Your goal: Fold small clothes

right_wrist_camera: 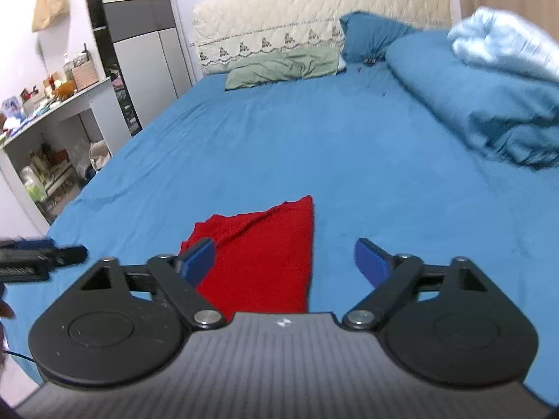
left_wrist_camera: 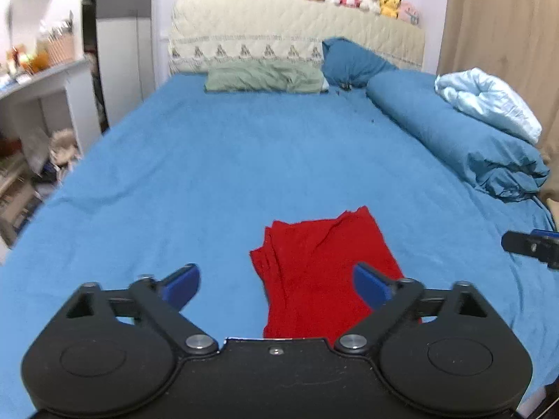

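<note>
A red folded garment lies flat on the blue bed sheet, near the front edge. My left gripper is open and empty, hovering just above the garment's near left part. In the right wrist view the same garment lies below my right gripper, which is open and empty above its right edge. The right gripper's tip shows at the far right of the left wrist view. The left gripper shows at the left edge of the right wrist view.
A green pillow and a blue pillow lie at the cream headboard. A rolled blue duvet with a pale blue blanket lies along the right side. White shelves stand left of the bed.
</note>
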Available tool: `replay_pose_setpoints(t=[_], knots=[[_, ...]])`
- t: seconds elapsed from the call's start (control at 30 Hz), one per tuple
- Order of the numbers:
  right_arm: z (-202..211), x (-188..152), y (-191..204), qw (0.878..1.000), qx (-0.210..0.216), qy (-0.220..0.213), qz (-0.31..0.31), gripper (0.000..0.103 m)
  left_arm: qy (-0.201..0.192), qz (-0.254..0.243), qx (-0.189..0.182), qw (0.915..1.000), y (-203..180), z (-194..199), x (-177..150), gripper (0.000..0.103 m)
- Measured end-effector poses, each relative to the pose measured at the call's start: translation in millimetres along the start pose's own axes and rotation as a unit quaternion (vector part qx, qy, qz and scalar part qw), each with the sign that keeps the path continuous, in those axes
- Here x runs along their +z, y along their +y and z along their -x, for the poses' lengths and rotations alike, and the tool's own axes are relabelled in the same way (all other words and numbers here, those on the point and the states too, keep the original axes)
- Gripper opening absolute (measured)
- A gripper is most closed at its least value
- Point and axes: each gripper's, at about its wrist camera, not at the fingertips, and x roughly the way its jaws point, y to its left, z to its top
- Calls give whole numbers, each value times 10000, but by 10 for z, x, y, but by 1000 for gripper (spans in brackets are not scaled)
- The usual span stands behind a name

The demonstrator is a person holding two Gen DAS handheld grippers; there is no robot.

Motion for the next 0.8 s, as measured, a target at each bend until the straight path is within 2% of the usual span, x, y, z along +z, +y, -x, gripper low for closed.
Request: replay_pose_setpoints(t=[0.13,0.33,0.6,0.8], knots=[[463,-156,104,9995,-282,100,139,103,-114,1,175,9998,-95,483,-151,103],[942,-447,165,9987,-403,270,135,103,-172,56,360,9992,-232,955,-502,103],[1099,-862,306,9960,-608,641,115,103,-72,-114,284,9995,-332,1095,-808,103],[1156,-991,312,9953,-667,698,100,103,-49,-77,275,9996,-334,1144,-920,103]])
